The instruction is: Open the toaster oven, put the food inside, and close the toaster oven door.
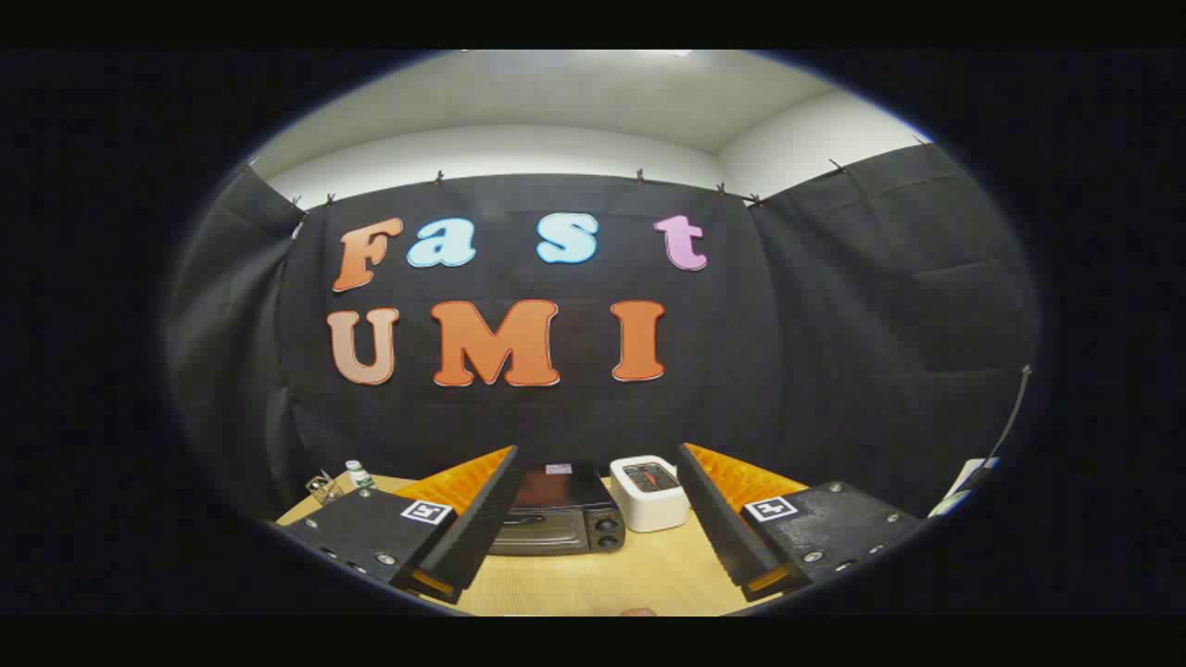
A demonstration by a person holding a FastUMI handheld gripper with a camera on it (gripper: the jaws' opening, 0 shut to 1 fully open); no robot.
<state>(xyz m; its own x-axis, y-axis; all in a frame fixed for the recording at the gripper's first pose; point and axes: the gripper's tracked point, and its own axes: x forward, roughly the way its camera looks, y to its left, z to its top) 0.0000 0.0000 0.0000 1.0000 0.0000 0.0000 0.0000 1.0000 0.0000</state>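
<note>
A small black toaster oven [559, 514] stands on the wooden table [602, 579], well beyond my fingers, its door closed and two knobs on its right side. To its right sits a white box-shaped container [649, 494] with a dark top panel showing something reddish. My gripper [598, 459] is held high above the table, open wide, with nothing between the fingers. The left finger [473, 505] covers the oven's left part.
A small white bottle with a green band [358, 474] and a small metal object [321, 485] stand at the table's far left corner. Black cloth walls close the booth behind and on both sides. A white thing [964, 486] shows at the far right.
</note>
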